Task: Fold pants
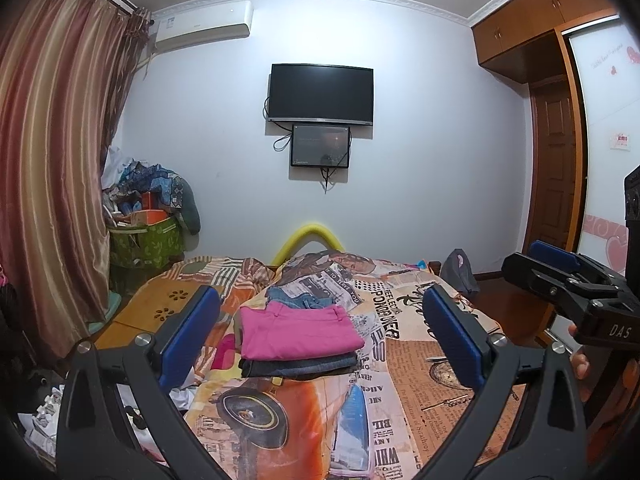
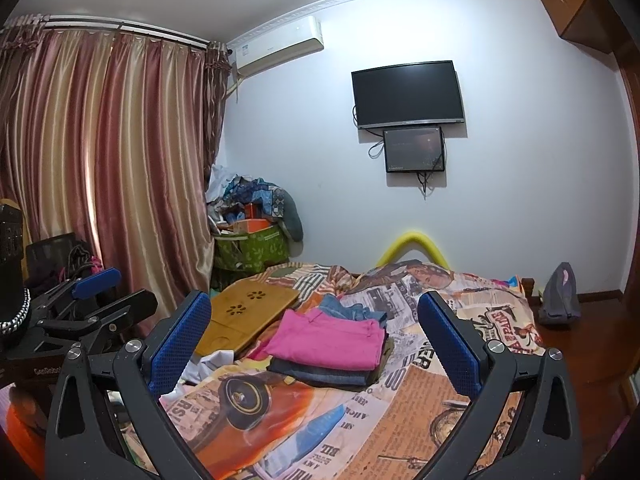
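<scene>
Folded pink pants (image 1: 298, 332) lie on top of a stack of folded dark pants (image 1: 298, 368) on the bed; the stack also shows in the right wrist view (image 2: 326, 338). Blue jeans (image 1: 298, 300) lie crumpled just behind the stack. My left gripper (image 1: 320, 340) is open and empty, held above the bed short of the stack. My right gripper (image 2: 316, 344) is open and empty too, also short of the stack. The right gripper shows at the right edge of the left wrist view (image 1: 560, 276), the left gripper at the left edge of the right wrist view (image 2: 96, 300).
The bed has a newspaper-print cover (image 1: 420, 360). A wooden lap tray (image 2: 244, 316) lies on its left side. White cloth (image 2: 212, 364) lies near the tray. A green bin of clutter (image 2: 252, 248) stands by the curtain. A grey bag (image 2: 560, 296) sits on the floor at right.
</scene>
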{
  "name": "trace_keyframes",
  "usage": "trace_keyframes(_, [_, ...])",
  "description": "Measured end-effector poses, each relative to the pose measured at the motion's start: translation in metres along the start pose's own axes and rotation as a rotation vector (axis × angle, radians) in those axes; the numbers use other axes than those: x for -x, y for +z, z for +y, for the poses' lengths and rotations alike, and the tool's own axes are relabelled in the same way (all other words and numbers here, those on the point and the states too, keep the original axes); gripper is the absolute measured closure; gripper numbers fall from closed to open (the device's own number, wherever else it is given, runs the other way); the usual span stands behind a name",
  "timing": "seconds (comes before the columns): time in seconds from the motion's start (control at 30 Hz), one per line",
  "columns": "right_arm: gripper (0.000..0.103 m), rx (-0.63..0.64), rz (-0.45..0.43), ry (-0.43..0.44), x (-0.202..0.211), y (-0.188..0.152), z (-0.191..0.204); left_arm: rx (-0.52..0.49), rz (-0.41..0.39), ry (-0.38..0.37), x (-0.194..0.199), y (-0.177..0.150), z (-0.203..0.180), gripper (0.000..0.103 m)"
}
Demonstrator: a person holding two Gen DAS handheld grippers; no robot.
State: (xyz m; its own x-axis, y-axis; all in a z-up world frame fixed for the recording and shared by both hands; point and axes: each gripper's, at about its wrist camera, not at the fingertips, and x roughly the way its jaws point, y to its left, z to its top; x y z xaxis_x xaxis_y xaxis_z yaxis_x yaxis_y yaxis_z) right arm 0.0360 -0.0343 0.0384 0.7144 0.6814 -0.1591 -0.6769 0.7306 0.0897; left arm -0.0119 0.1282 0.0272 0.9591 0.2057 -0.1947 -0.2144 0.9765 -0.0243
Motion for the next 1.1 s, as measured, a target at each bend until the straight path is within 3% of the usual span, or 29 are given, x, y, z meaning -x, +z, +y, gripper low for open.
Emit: trace_keyframes(1.1, [0.0, -0.009, 0.02, -0.003, -0.001, 0.001, -0.001, -0.003, 0.045, -0.052, -0.012, -0.002, 0.002, 0.0])
